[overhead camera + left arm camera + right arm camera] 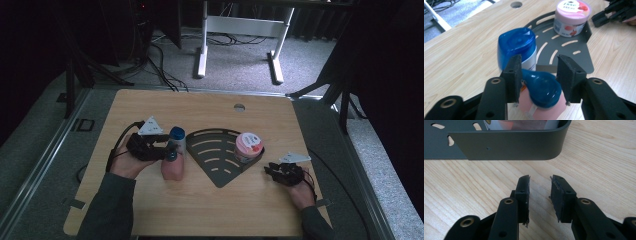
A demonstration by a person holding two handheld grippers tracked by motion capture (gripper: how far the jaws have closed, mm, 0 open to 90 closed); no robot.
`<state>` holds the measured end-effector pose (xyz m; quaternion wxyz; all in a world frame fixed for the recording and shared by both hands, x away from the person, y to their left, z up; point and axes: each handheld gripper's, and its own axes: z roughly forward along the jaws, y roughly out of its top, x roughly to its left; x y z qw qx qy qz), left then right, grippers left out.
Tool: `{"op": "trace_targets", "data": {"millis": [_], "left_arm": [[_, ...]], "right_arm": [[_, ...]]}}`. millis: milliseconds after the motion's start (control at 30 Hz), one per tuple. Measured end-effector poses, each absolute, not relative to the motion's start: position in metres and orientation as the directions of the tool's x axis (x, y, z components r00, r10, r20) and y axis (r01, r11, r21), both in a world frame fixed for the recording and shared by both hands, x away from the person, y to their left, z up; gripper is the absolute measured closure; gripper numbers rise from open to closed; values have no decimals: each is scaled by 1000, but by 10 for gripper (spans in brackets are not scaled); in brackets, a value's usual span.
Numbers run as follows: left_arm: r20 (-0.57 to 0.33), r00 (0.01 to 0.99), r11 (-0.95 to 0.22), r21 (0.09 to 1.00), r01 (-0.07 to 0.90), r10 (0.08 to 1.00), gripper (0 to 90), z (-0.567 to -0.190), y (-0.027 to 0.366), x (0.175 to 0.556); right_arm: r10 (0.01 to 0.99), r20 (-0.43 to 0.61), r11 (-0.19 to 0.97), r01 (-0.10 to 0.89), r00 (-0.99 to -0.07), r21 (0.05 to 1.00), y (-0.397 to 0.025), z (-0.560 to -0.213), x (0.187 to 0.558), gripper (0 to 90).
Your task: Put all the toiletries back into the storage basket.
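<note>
At frame left, left gripper [539, 75] straddled the pink bottle's blue cap [541, 87], jaws apart; lower right, right gripper [540, 195] rested narrowly open.

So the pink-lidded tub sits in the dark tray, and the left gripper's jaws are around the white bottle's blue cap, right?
Not quite. The left gripper has its jaws around the blue cap of the pink bottle lying on the table, as the left gripper view shows. The white bottle stands just beyond it, untouched. The pink-lidded tub does sit in the dark tray.
</note>
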<state>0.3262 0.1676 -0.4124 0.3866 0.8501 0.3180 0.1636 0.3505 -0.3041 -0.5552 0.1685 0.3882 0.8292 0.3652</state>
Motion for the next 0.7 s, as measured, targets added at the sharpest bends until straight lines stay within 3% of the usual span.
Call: {"op": "trace_targets", "data": {"millis": [333, 700], "left_arm": [[35, 749, -537, 720, 440, 662, 392, -423, 166, 327], [44, 758, -578, 676, 457, 651, 351, -432, 156, 331]], "right_arm": [[763, 4, 435, 518, -646, 737, -304, -555, 351, 668], [761, 6, 435, 518, -648, 737, -303, -555, 351, 667]]}}
